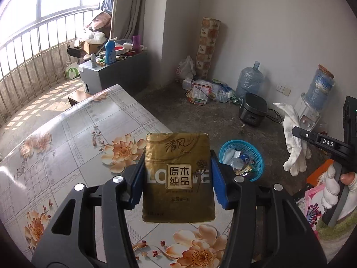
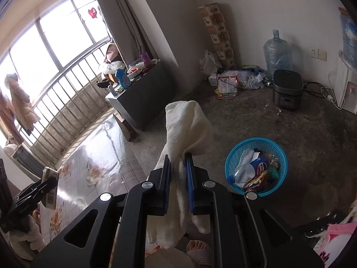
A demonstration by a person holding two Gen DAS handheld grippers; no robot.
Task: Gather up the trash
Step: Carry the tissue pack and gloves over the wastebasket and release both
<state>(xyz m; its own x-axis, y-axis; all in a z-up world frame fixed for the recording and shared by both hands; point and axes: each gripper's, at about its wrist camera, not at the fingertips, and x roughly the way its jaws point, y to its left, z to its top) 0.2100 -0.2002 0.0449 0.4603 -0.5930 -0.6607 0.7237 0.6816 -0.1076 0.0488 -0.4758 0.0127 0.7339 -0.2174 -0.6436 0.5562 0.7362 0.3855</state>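
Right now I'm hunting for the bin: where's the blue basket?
The blue basket sits on the concrete floor, right of the floral table, just right of the right gripper holding the white cloth.

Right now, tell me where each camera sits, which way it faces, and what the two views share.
Left wrist: on the left gripper, looking along its fingers over the floral table toward the room corner; it clamps a gold tissue pack; the right gripper shows at right.
Right wrist: on the right gripper, facing the same corner; it clamps a white towel; a foot shows below.
Shared: blue basket, rice cooker, water jug.
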